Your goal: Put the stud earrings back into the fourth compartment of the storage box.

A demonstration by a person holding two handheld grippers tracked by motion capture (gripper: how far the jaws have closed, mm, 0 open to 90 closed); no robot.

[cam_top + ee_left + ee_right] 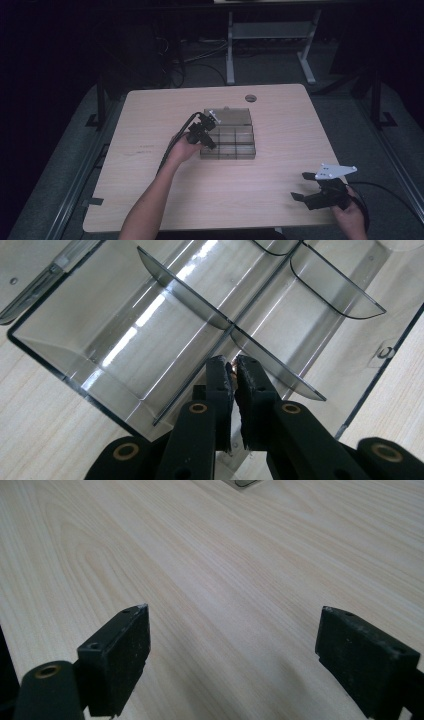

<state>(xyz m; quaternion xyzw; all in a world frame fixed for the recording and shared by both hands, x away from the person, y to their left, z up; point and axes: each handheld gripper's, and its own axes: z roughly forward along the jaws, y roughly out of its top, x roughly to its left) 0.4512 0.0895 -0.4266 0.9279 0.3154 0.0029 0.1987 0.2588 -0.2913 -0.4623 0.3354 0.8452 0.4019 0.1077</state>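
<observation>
A clear smoke-tinted compartment box [228, 156] lies open on the middle of the wooden table [160, 195]. My left gripper [213, 145] reaches into it from its left side. In the left gripper view the box's [75, 340] curved dividers [190, 295] split empty compartments, and the left gripper [234, 363] hangs over a divider crossing. Its jaws are pressed almost together, with a tiny brownish piece [231, 365] pinched at the tips, too small to identify. My right gripper [300, 186] rests near the table's front right corner, open. Its jaws [233, 611] stand wide apart over bare wood.
A round cable hole [250, 98] sits in the table's far edge behind the box. The box's hinged lid [227, 116] lies flat on the far side. White desk legs [230, 50] and cables stand on the dark floor beyond.
</observation>
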